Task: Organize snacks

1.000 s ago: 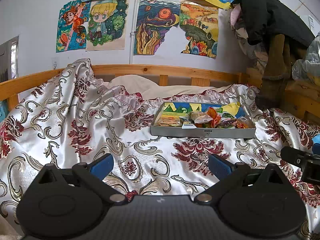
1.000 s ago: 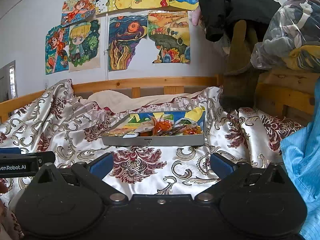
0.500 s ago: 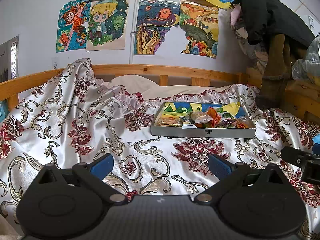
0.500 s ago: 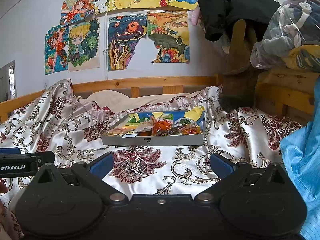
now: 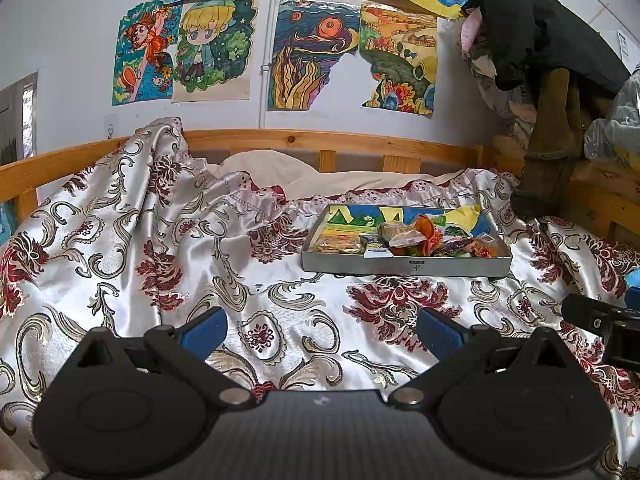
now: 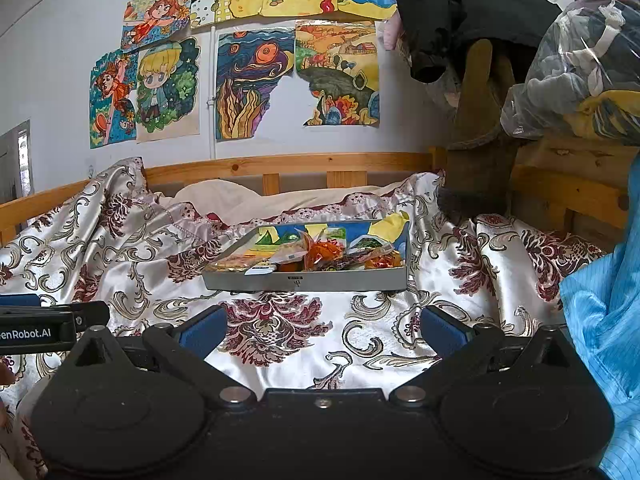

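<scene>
A shallow grey box (image 5: pixel 404 267) with a colourful painted inside sits on the bed, holding several wrapped snacks (image 5: pixel 424 236). It also shows in the right wrist view (image 6: pixel 304 280), with the snacks (image 6: pixel 324 252) heaped toward its right half. My left gripper (image 5: pixel 322 330) is open and empty, hovering over the bedspread well short of the box. My right gripper (image 6: pixel 324 330) is open and empty, also short of the box. Each gripper's body shows at the edge of the other's view.
A patterned satin bedspread (image 5: pixel 160 248) covers the bed, rumpled at the left. A wooden bed rail (image 5: pixel 320 146) runs behind. Hanging clothes and a brown boot (image 6: pixel 476 128) stand at the right. A blue sleeve (image 6: pixel 604 320) is at the right edge.
</scene>
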Tool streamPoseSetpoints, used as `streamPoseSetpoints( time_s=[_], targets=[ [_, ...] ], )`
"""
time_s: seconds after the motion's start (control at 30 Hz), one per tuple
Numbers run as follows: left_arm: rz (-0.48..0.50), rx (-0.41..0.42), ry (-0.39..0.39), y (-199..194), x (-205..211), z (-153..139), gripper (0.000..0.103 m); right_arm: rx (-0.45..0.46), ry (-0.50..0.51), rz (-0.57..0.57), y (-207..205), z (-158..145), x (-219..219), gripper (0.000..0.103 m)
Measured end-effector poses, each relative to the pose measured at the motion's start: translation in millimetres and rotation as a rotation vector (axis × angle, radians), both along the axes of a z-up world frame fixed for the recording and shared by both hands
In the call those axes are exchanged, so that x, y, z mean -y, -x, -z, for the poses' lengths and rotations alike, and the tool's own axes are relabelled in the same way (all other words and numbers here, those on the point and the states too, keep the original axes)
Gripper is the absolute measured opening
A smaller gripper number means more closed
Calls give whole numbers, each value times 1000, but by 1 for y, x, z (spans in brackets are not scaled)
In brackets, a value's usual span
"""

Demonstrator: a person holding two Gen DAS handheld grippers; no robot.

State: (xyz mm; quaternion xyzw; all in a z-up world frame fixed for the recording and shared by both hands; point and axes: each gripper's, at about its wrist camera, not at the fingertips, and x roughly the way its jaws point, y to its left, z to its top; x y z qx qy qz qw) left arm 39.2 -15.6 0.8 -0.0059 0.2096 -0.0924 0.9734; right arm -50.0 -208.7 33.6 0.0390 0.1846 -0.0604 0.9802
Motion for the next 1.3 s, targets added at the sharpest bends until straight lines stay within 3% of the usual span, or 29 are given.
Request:
streamPoseSetpoints(
  time_s=[0.5, 0.7, 0.9, 1.3],
  targets=[
    [0, -3, 0, 0, 0, 0, 103, -4, 2, -2, -1, 0, 0, 102],
    [-56, -44, -55, -4, 2, 2, 103, -4, 15, -13, 0, 2, -2, 102],
    [-89, -67, -53, -7, -2, 3, 103, -7, 21, -24, -1, 2, -1, 102],
    [-80, -73, -57, -7, -1, 3, 103, -9, 21, -25, -1, 2, -1, 102]
  ],
)
